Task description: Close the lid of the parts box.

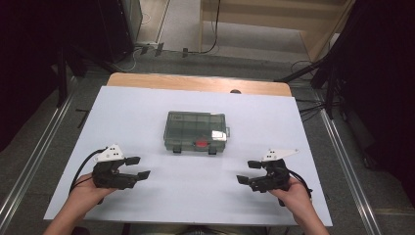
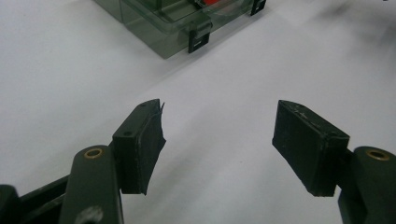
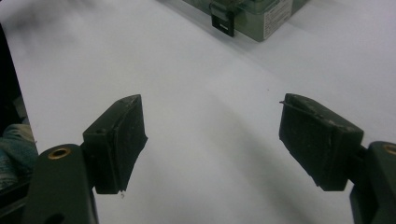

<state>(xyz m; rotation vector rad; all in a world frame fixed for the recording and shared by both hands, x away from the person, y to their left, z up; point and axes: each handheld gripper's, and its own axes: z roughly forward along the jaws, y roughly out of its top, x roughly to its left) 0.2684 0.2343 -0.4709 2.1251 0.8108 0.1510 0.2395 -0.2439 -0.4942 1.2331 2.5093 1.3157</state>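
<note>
High view: my left gripper (image 1: 138,167) rests low over the white table (image 1: 147,112) at the near left, jaws spread apart and holding nothing; my right gripper (image 1: 248,172) mirrors it at the near right, jaws likewise apart and empty. Both point inward toward the table's centre. Between them and farther from me lies the compartment box (image 1: 196,131), a translucent grey-green case with its lid closed and two dark latches (image 1: 212,151) on the edge facing me. A red item (image 1: 200,144) shows through the lid near that front edge, and a pale label (image 1: 219,135) sits at the box's right end. Neither gripper touches the box; both stand well apart from it.

Left gripper view: my two black jaws stand wide, with bare table between them. The box's corner (image 2: 154,28) and one latch (image 2: 198,41) lie ahead, beyond the tips.

Right gripper view: the jaws again stand wide over bare table. The box's labelled end (image 3: 275,18) and a latch (image 3: 223,21) lie ahead.

Step in hand, as I judge it: the approach, before any contact. The next move probably calls for bringing both grippers forward to the front edge, one steadying the case while the other works a latch.
</note>
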